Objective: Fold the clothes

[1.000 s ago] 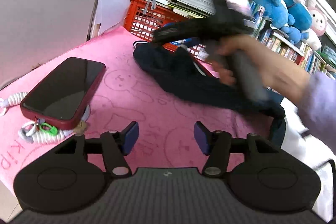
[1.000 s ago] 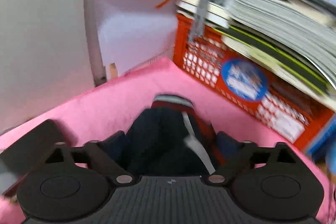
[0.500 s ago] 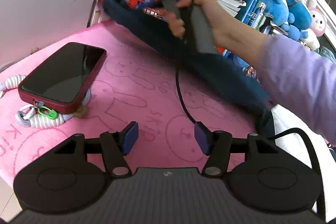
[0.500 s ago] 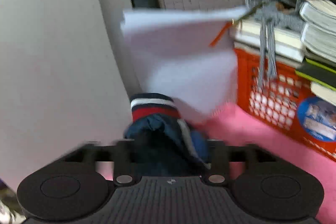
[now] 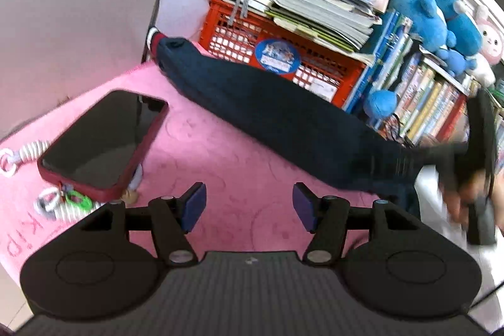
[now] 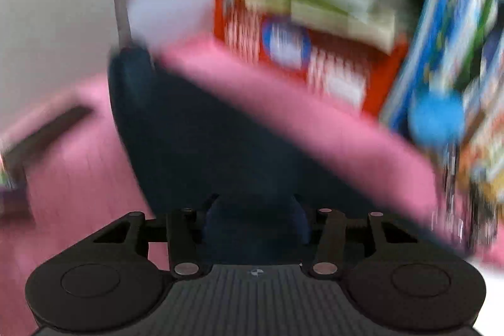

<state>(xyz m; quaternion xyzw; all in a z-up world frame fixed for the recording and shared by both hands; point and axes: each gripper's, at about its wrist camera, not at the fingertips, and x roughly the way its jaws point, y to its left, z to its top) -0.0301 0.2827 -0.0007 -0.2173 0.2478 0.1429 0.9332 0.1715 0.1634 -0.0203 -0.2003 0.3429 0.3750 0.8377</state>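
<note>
The left gripper (image 5: 249, 207) was matte black, with 2 blue-purple pads (image 5: 193, 205) on angled fingers, 2 silver rivets, and a ribbed grey housing at 6 o'clock flanked by 2 round black discs. The right gripper (image 6: 255, 222) had the same black linkages, rivets and ribbed housing.

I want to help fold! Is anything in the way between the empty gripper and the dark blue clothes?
Nothing visible: only bare pink mat lies between the left hand-held gripper and the dark blue garment. The phone sits off to one side.
</note>
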